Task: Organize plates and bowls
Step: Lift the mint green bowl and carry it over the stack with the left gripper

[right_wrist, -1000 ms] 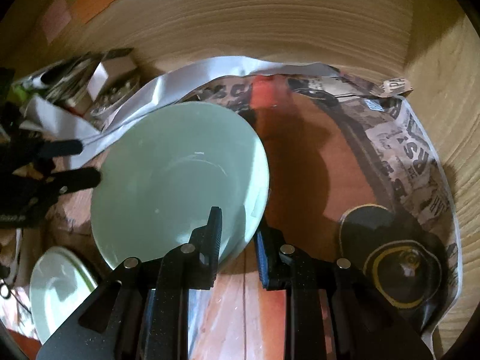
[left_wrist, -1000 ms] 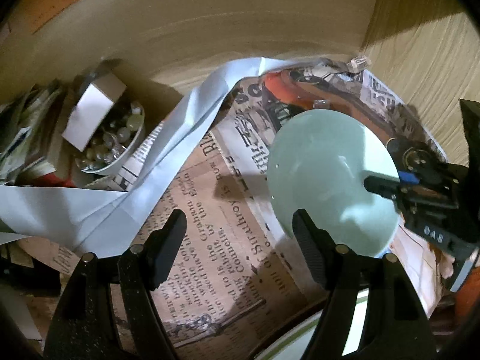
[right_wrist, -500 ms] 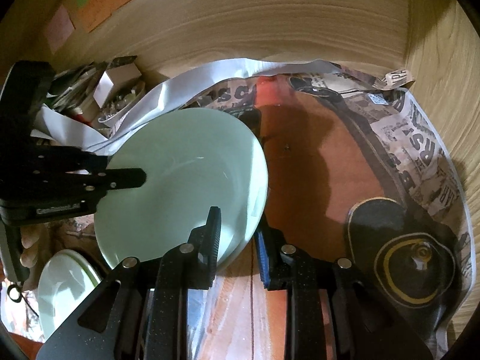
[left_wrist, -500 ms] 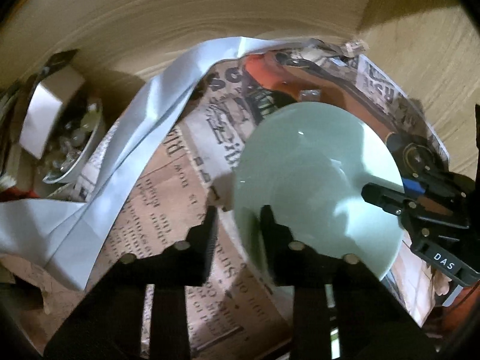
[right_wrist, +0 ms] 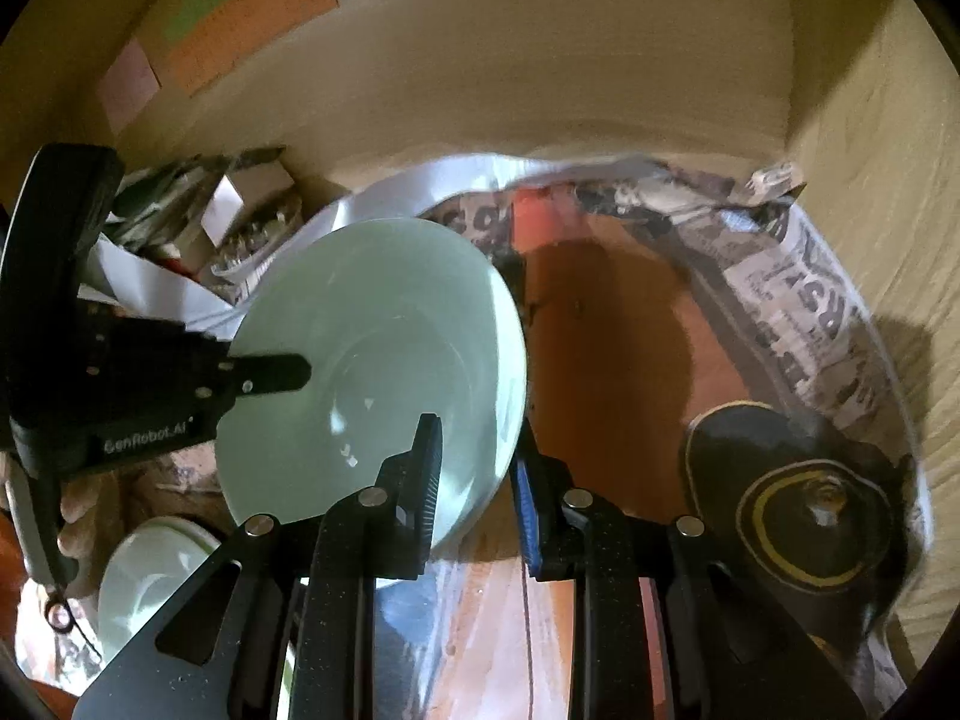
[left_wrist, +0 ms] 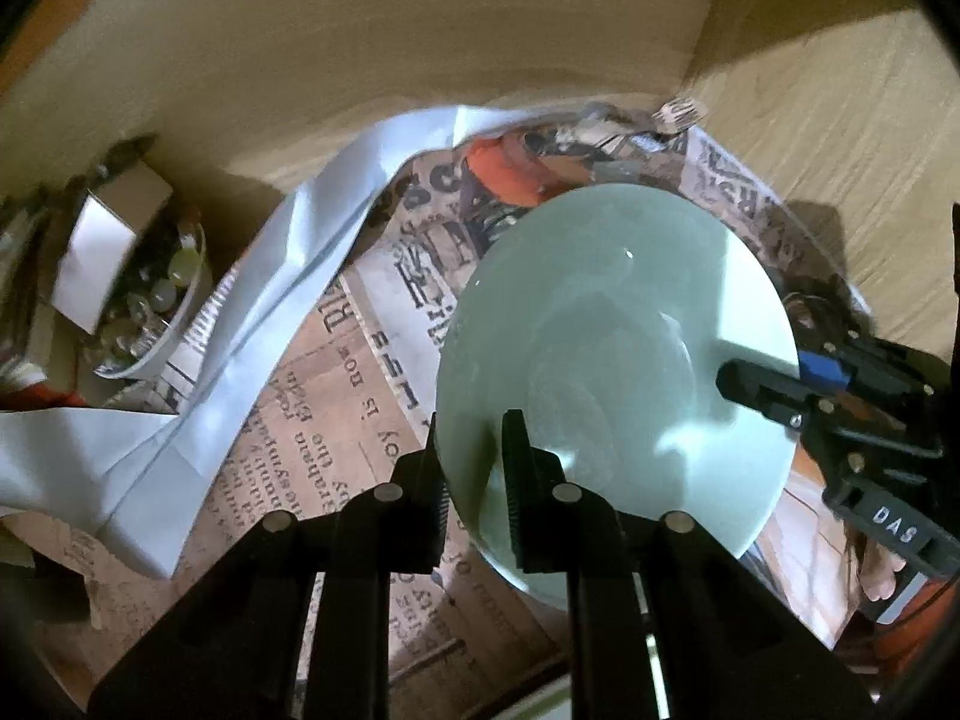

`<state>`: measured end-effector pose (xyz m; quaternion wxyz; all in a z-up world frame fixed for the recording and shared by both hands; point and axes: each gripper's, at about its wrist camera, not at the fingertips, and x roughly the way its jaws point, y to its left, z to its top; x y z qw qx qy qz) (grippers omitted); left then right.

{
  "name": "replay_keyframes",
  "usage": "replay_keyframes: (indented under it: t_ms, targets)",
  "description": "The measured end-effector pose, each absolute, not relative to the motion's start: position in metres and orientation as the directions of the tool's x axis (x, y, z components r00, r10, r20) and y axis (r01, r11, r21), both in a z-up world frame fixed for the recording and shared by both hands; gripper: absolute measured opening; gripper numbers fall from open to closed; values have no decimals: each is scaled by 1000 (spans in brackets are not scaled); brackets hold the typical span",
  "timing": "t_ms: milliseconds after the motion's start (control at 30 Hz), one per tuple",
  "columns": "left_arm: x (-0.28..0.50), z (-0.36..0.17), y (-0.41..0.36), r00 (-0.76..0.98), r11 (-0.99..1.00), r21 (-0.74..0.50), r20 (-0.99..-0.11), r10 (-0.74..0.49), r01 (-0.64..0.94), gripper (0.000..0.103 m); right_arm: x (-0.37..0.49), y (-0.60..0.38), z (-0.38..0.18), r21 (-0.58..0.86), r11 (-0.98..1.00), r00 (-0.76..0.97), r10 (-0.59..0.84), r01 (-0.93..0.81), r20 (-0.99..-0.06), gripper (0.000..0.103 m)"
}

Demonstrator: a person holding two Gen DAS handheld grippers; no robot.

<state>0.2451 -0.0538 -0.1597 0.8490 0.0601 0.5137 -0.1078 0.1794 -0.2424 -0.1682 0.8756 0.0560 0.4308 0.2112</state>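
A pale green bowl (left_wrist: 618, 348) (right_wrist: 372, 348) hangs tilted over the newspaper lining of a wooden cabinet. My left gripper (left_wrist: 471, 468) straddles its left rim, one finger outside and one inside, and its jaws are closing with the pads on the rim. My right gripper (right_wrist: 477, 468) is shut on the opposite rim, one finger inside the bowl and one outside. Each wrist view shows the other gripper's finger (left_wrist: 756, 387) (right_wrist: 276, 372) lying over the bowl's inside. A second pale green dish (right_wrist: 150, 576) sits low at the left of the right wrist view.
A glass bowl of marbles with a small box (left_wrist: 150, 294) stands at the left, beside a long white paper strip (left_wrist: 300, 276). A black lid with a gold ring (right_wrist: 798, 516) lies on the newspaper (right_wrist: 804, 312) at the right. Wooden walls (right_wrist: 540, 60) close the back and right.
My left gripper has moved from the bare newspaper to the bowl, and its wide jaws have closed around the left rim. The right gripper keeps its grip and the bowl has tilted slightly.
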Motion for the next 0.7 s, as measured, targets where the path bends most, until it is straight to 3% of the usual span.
replay_keyframes:
  t_ms: [700]
  targets:
    - [126, -76, -23, 687, 972, -48, -699, -197, 229, 15, 107, -214, -100, 228, 890, 669, 448, -394, -593, 20]
